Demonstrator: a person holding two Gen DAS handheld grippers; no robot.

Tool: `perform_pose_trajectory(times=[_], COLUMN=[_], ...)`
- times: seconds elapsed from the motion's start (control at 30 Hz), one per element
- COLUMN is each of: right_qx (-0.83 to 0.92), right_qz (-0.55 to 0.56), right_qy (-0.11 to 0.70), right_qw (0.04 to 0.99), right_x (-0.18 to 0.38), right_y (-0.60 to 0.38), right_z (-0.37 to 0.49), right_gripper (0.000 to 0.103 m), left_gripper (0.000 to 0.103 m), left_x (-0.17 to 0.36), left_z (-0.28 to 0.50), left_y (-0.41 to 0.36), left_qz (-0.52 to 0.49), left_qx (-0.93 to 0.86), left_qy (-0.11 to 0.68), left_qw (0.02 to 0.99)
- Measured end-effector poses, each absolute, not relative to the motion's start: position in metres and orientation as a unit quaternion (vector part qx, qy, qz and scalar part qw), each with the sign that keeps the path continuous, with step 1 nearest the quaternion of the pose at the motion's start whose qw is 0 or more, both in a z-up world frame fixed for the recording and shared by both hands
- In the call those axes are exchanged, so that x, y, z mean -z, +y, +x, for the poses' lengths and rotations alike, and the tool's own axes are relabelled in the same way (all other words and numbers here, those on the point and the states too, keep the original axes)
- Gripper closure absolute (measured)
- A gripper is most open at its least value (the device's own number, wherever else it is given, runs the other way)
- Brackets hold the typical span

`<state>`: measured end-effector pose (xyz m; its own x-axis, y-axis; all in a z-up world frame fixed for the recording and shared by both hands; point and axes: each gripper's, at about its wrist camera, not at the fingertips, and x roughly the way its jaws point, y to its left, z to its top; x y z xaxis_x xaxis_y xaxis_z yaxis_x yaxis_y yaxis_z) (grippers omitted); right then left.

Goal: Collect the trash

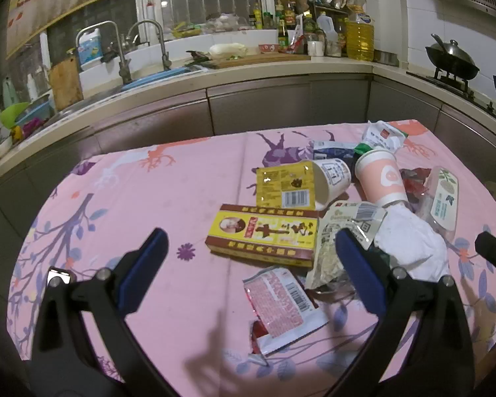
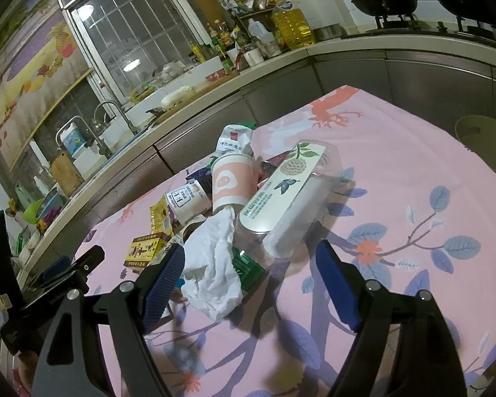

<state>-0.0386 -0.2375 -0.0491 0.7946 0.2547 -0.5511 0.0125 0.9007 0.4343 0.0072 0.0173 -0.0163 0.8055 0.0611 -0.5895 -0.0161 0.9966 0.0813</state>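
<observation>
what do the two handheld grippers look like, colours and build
Both look alike. The left gripper has two black angular plastic arms, each tipped with a dark blue ribbed pad, with round silver bolts at the joints. The right gripper has the same black frame, blue ridged pads and silver bolts. No cables, markings or sleeves are visible.

The tablecloth (image 1: 148, 198) is pink, printed with lilac and blue leafy branches, coral trees and purple deer. At the centre of the left wrist view lies a yellow box (image 1: 264, 233) edged in dark red with gold lettering. Above it a yellow packet (image 1: 286, 185) bears a white barcode. The paper cup (image 1: 382, 178) is pale pink with a white band. At the lower centre, a red-and-white wrapper (image 1: 282, 311). The crumpled tissue (image 2: 215, 264) is white. Both grippers' pads (image 2: 163, 284) are dark blue on black.
</observation>
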Motion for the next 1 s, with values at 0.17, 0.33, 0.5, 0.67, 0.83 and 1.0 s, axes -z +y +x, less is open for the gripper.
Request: perform_pose_trajectory(times=[0.17,0.33,0.5,0.67,0.83,1.0], right_qx=[-0.067,-0.072,-0.073,-0.072,-0.081,-0.071], right_qz=[0.211,0.215,0.22,0.216,0.218,0.223], right_qy=[0.313,0.31,0.311,0.313,0.333,0.346], right_qw=[0.923,0.923,0.922,0.922,0.914,0.908], right_x=[0.048,0.044,0.043,0.04,0.041,0.043], right_y=[-0.237,-0.238,-0.24,-0.239,-0.243,-0.253], right_z=[-0.039,-0.039,-0.039,-0.04,-0.046,-0.061], right_gripper=[0.024,0.024,0.024,0.022,0.019,0.019], left_gripper=[0.006,0.006,0.006,0.006,0.006,0.006], left_x=[0.017,0.017,0.019,0.022,0.024,0.031], left_z=[0.007,0.007,0.007,0.007,0.005,-0.018], left_y=[0.018,0.019,0.019,0.017,0.012,0.008], left_qz=[0.036,0.036,0.035,0.034,0.022,-0.012], left_qx=[-0.02,-0.021,-0.021,-0.017,-0.011,-0.005], left_qy=[0.312,0.313,0.313,0.319,0.338,0.361], left_qw=[0.949,0.949,0.949,0.947,0.941,0.932])
